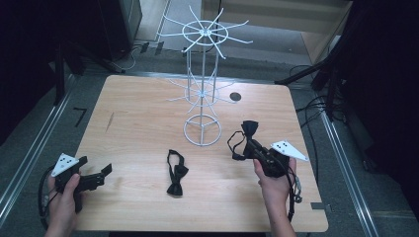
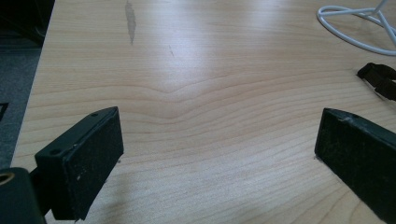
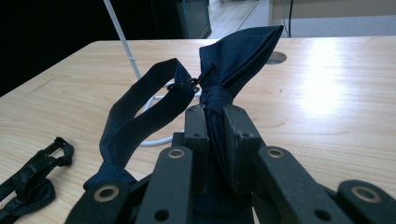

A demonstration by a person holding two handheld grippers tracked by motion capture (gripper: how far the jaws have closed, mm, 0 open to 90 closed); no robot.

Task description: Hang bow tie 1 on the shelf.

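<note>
the right gripper view shows the right gripper (image 3: pixel 215 121) clamping the dark navy fabric bow tie (image 3: pixel 233 56) at its knot, strap looping left. the high view shows the left gripper (image 1: pixel 101 174) gaping wide over bare wooden table (image 1: pixel 138 123), a black bow tie (image 1: pixel 176 173) lying flat near the white wire display stand (image 1: pixel 202 89).

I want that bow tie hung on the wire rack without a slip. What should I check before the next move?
1. Grip: right gripper shut on the dark blue bow tie, pads at its knot: ok.
2. Strap: the neck strap hangs in an open loop, hook closed: ok.
3. Path to the white wire rack: bare table between: ok.
4. Free rack arms: all look bare: ok.
5. Left gripper: open, held over bare wood, out of the way: ok.
6. Second bow tie: lies flat, apart from both grippers: ok.
</note>
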